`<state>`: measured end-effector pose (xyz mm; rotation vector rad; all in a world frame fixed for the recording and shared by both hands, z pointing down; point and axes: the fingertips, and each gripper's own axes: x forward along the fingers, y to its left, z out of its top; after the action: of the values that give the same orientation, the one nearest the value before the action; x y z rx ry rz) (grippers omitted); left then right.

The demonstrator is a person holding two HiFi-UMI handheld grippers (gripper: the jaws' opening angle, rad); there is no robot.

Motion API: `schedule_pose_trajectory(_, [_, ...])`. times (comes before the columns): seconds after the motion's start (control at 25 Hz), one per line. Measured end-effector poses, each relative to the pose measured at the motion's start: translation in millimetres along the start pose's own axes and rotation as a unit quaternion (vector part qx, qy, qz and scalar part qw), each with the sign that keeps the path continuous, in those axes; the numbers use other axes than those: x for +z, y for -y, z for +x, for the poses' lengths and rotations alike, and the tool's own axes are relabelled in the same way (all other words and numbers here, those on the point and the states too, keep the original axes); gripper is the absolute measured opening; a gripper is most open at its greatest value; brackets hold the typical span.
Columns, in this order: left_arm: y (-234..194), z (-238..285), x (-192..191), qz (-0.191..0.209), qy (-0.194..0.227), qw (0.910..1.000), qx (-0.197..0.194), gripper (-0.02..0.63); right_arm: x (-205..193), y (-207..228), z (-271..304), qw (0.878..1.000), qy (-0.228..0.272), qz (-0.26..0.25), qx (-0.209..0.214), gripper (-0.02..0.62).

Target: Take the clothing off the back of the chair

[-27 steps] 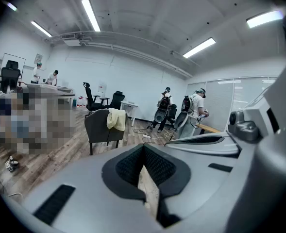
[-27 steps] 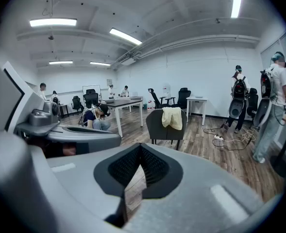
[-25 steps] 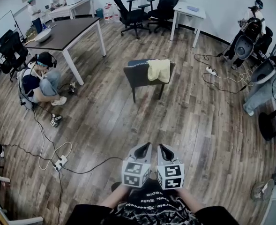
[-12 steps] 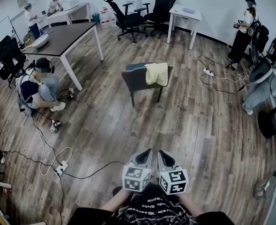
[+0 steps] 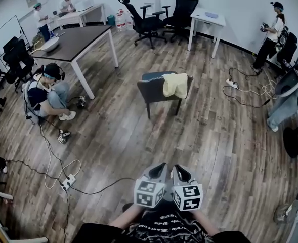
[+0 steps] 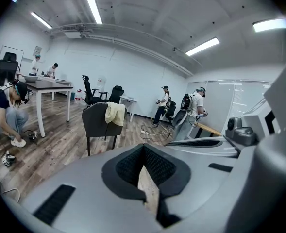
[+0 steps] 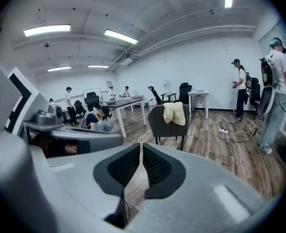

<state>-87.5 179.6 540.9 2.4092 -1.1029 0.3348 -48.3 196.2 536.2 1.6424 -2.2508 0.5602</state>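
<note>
A dark grey chair (image 5: 156,91) stands mid-room on the wood floor, its back toward me. A pale yellow garment (image 5: 175,85) hangs over the right part of the backrest. My left gripper (image 5: 160,167) and right gripper (image 5: 177,168) sit side by side close to my body, well short of the chair, both shut and holding nothing. In the left gripper view the chair (image 6: 100,125) and garment (image 6: 115,113) lie ahead, left of the shut left gripper (image 6: 143,147). In the right gripper view the chair (image 7: 164,125) with the garment (image 7: 175,112) stands beyond the right gripper (image 7: 141,145).
A person (image 5: 47,91) crouches on the floor at the left beside a dark table (image 5: 80,37). A power strip and cables (image 5: 68,178) trail across the floor at my left. More cables (image 5: 245,89) lie right of the chair. Office chairs (image 5: 143,19) and a white desk (image 5: 207,18) line the back wall.
The head view has shifted slightly, so the chair sits a little lower and further right in frame. Both grippers stay shut together near my body. The garment hangs as before.
</note>
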Motion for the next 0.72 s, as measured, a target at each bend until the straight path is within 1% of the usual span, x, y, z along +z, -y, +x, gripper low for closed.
schedule_pose_trajectory(0.2, [-9,23,7,-0.006,-0.003,0.9999,0.013,0.000,9,13,20,1.000,-0.003,-0.004,0.020,0.012])
schedule_pose_trajectory(0.52, [-32,72,24,-0.009,-0.022,0.9990,0.039,0.000,27,52,69,0.999,-0.016,0.019,0.032,0.012])
schedule_pose_trajectory(0.72, [-42,112,32,-0.021,-0.044,0.9978,0.045,0.000,39,77,98,0.998,-0.030,0.003,0.045,0.012])
